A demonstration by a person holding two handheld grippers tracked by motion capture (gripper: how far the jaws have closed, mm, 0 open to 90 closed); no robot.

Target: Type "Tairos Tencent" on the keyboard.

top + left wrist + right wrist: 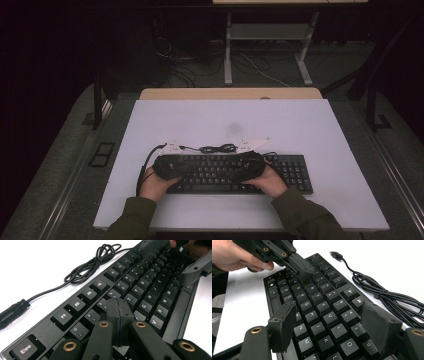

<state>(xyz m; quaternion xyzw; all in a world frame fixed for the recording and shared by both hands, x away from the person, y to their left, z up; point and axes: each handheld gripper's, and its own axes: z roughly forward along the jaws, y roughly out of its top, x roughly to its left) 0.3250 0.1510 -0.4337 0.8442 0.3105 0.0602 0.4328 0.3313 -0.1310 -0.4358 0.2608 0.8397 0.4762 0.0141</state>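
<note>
Tabletop first: I see the keyboard lying across it, long axis left to right, under both my hands. My left hand-held gripper, jaws pressed together and empty, hangs just above the R and T keys. My right hand-held gripper gapes wide, holding nothing, over the J-K area.

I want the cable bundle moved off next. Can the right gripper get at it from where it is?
Probably yes: the right gripper is open above the keyboard, and the coiled cable lies just beyond on bare table, nothing between.
</note>
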